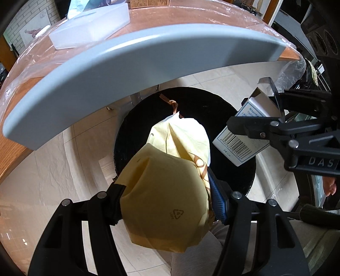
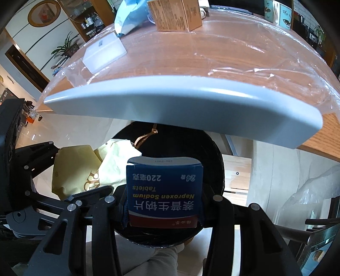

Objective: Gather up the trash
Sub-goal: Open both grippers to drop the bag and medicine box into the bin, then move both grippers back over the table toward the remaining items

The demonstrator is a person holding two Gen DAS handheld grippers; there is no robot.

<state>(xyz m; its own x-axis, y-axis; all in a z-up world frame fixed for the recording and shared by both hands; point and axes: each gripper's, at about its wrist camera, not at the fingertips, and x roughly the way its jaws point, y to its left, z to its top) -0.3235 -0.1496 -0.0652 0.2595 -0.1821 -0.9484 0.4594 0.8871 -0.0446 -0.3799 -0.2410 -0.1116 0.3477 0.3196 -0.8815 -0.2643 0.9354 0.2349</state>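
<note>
My left gripper (image 1: 167, 203) is shut on a crumpled pale yellow paper bag (image 1: 165, 191) with a brown cord, held over the open black trash bin (image 1: 131, 127) on the floor below the table edge. My right gripper (image 2: 163, 210) is shut on a blue medicine box (image 2: 164, 191) labelled Naproxen Sodium Tablets, also above the bin (image 2: 214, 152). In the left wrist view the right gripper (image 1: 252, 118) holds the box (image 1: 240, 144) at the right. In the right wrist view the yellow bag (image 2: 85, 167) and left gripper (image 2: 70, 191) are at the left.
A wooden table with a grey rim (image 1: 127, 70) covered in clear plastic sheet overhangs the bin. On it lie a white flat box (image 1: 89, 27), a brown cardboard box (image 2: 176, 14) and a blue bag (image 2: 129, 17). Pale tiled floor surrounds the bin.
</note>
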